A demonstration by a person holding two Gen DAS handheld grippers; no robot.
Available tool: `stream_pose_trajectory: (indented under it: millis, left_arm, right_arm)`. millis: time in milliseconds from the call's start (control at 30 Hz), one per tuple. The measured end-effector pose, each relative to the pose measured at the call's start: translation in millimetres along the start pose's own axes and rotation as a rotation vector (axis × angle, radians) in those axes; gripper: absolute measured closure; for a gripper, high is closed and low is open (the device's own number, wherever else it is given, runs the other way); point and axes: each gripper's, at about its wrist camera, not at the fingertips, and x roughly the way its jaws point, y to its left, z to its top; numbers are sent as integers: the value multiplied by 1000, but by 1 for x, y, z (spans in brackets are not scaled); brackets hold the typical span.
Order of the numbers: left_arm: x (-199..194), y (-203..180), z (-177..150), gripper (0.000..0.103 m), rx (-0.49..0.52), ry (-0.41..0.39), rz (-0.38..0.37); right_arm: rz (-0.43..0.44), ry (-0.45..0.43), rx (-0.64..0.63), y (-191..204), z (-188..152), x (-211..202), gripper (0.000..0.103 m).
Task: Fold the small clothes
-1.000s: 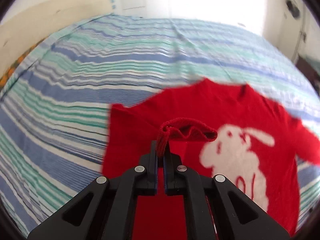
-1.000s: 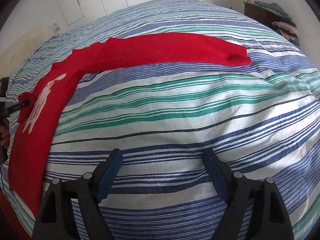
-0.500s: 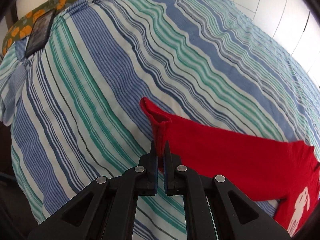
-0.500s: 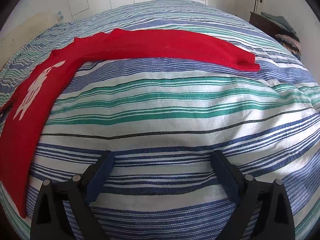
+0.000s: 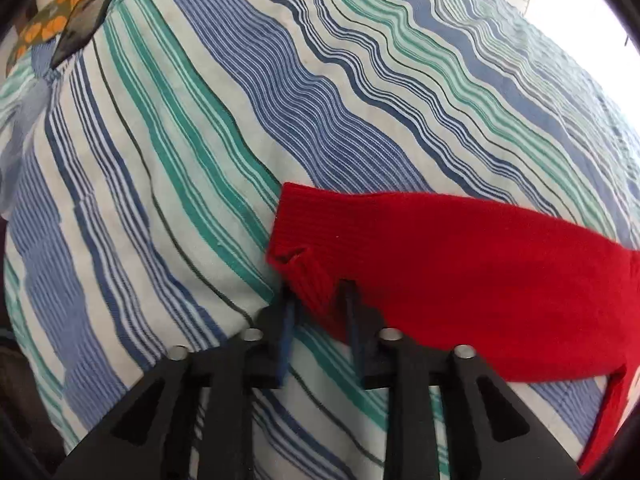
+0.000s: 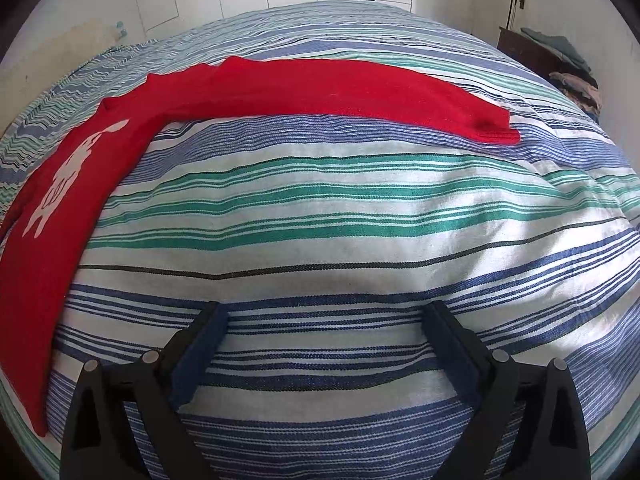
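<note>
Left wrist view: left gripper (image 5: 318, 296) jaws just opening around red sweater (image 5: 460, 272) cuff on striped bedspread (image 5: 180, 160).

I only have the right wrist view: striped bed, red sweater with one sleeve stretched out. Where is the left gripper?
Observer: The left gripper is at the other sleeve's cuff, jaws just opening, pads off the knit.
Operator: Is that sleeve flat?
Observer: Mostly; the cuff's corner is crumpled between the fingers.
Operator: Anything else near it?
Observer: A dark flat phone-like object lies at the bed's far edge, well clear.
</note>
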Motion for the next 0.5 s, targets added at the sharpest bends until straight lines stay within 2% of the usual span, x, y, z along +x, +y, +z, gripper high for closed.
stream_pose_trajectory:
  millis: [33, 67, 200, 300, 367, 400, 500]
  left_arm:
    - [-4, 1, 0, 17, 7, 9, 35]
    - [-9, 3, 0, 7, 3, 18, 50]
    - [-54, 28, -32, 8, -58, -24, -81]
    - [-99, 29, -77, 8, -25, -56, -202]
    - [-131, 14, -113, 8, 57, -70, -294]
    - [-146, 5, -133, 8, 111, -82, -339]
    - [-179, -39, -192, 7, 302, -96, -436]
  right_arm:
    - [0, -1, 1, 0, 0, 0, 5]
    - [0, -1, 2, 0, 0, 0, 5]
    - [7, 1, 5, -2, -1, -1, 2]
    - [-1, 14, 17, -3, 0, -5, 1]
    - [-56, 23, 43, 1, 4, -20, 3]
    - [-56, 2, 59, 7, 4, -33, 5]
    - [76, -91, 15, 48, -1, -79, 5]
